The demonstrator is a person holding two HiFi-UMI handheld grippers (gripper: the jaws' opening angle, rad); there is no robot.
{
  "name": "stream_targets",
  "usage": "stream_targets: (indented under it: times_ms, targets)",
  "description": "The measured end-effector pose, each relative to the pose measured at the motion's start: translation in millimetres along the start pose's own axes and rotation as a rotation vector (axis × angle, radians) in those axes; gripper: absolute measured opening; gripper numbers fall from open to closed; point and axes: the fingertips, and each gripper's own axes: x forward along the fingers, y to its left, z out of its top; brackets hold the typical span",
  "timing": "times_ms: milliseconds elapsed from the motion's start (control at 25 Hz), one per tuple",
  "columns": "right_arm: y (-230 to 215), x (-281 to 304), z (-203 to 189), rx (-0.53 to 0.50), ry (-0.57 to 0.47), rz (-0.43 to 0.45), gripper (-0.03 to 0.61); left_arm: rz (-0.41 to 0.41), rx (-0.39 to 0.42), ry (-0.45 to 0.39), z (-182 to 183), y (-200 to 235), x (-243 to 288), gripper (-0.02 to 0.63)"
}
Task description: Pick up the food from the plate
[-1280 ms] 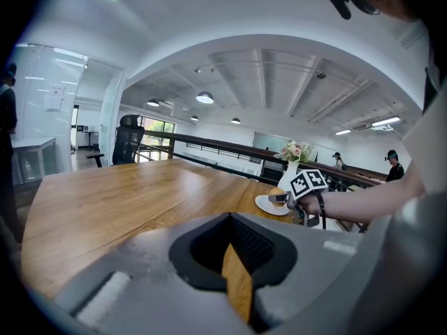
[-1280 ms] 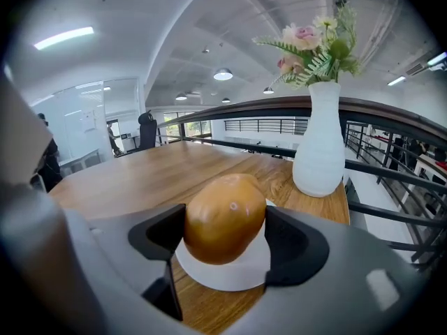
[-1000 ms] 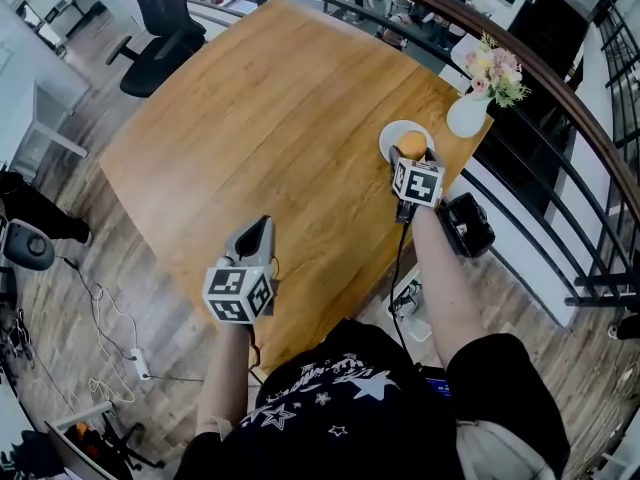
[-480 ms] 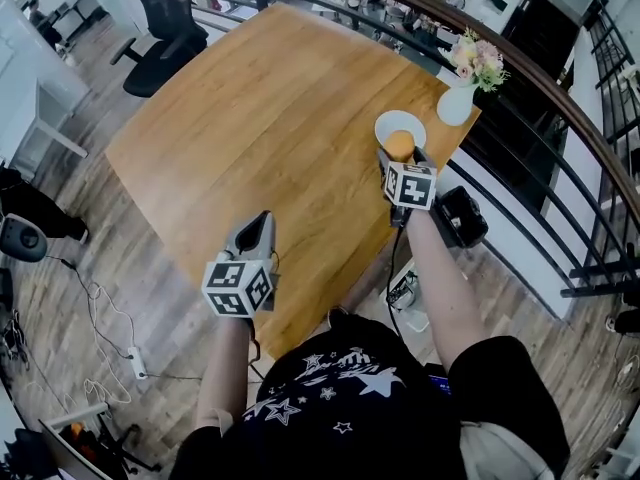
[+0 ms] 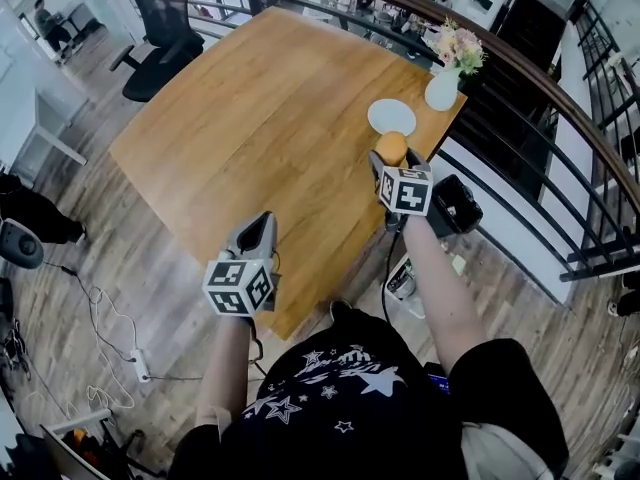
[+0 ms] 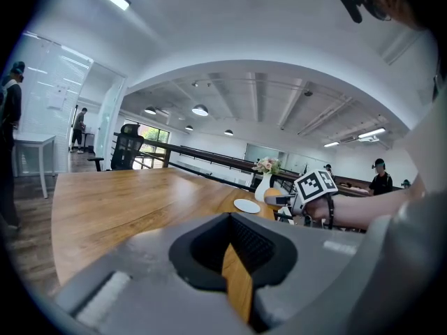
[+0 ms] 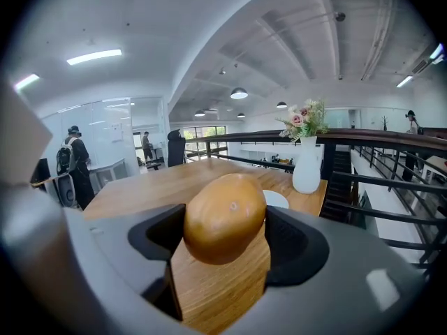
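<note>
- Clamped on the food [image 7: 225, 216] with the right tool [image 5: 391, 158], one jaw pressed to each side of the rounded, orange-brown piece.
- Food held clear of the plate [image 5: 392, 117], just below it in the head view, upper right of centre.
- White plate resting on the wooden tabletop [image 5: 270, 108], near its right-hand edge.
- Visible past the food in the right tool view: part of the plate, then a white vase [image 7: 306, 166] of flowers at the tabletop corner.
- Left tool [image 5: 260, 226] at lower left of centre, tip over the near edge of the tabletop.
- Jaws of the left tool drawn almost together, with only a thin slit of wood grain showing between them and nothing gripped.
- Left tool well apart from the food and the plate.
- Black office chair [image 5: 160, 28] at upper left, on the floor beyond the tabletop.
- Dark railing [image 5: 560, 98] curving along the right side of the frame, behind the vase.
</note>
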Motion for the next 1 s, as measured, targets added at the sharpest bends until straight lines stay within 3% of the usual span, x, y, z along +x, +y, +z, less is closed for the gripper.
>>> stream_targets:
  times_ms: [1000]
  targets:
    - [110,-155,-70,-0.042,-0.016,0.052,0.359,-0.039,-0.032,-0.008,-62,-11,-163,0.002]
